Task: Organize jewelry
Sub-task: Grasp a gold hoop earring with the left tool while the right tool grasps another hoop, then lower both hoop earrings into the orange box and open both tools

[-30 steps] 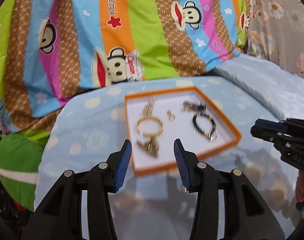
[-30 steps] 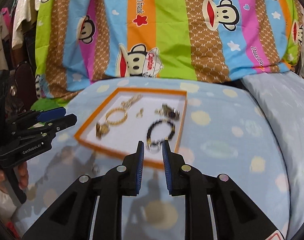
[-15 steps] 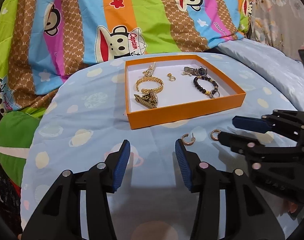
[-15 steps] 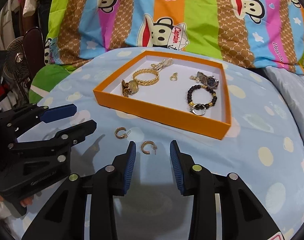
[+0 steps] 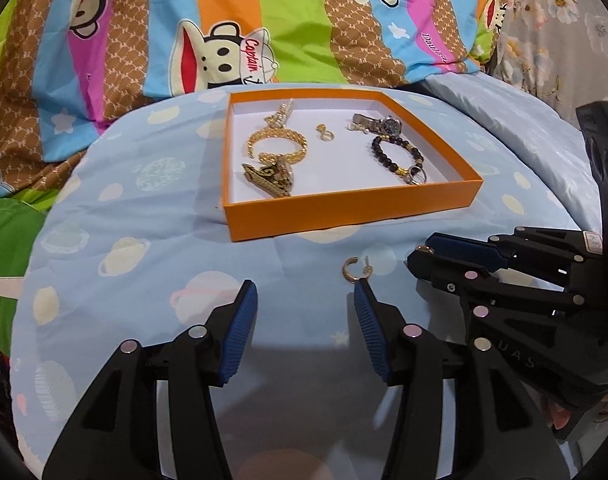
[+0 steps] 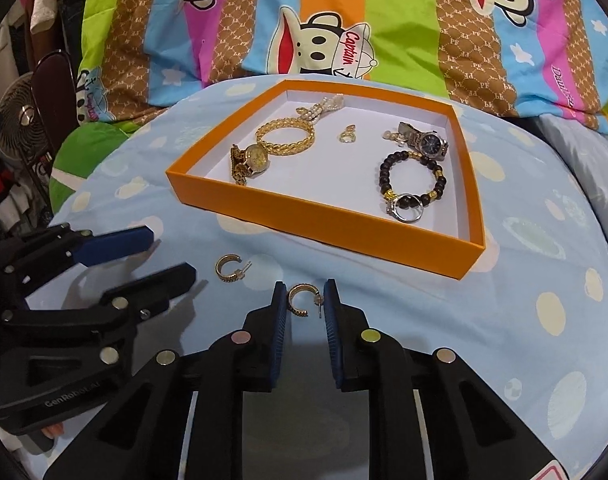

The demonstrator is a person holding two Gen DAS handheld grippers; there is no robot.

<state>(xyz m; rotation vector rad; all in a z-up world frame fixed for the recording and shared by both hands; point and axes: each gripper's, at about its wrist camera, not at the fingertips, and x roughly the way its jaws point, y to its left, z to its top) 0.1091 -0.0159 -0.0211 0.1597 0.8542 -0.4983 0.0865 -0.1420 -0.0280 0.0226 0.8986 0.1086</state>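
An orange tray (image 6: 328,226) (image 5: 344,212) sits on the pale blue bedspread and holds a gold bracelet (image 6: 285,136), a gold watch (image 6: 248,162), a black bead bracelet (image 6: 412,180), a silver watch (image 6: 426,142) and a small gold ring (image 6: 347,135). Two gold hoop earrings lie in front of it. One hoop earring (image 6: 302,300) lies between the fingers of my right gripper (image 6: 304,300), which is open and close around it. The other earring (image 6: 230,268) (image 5: 354,270) lies just beyond my open left gripper (image 5: 304,304), near its right fingertip.
A striped monkey-print quilt (image 5: 264,20) is piled behind the tray. A green cushion (image 5: 8,240) lies at the left. A fan (image 6: 20,120) and hanging clothes stand at the far left. A pale blue pillow (image 5: 544,120) lies at the right.
Both grippers have come lower and nearer the earrings. My right gripper's fingers have narrowed around the nearer hoop earring. The tray's contents have not moved.
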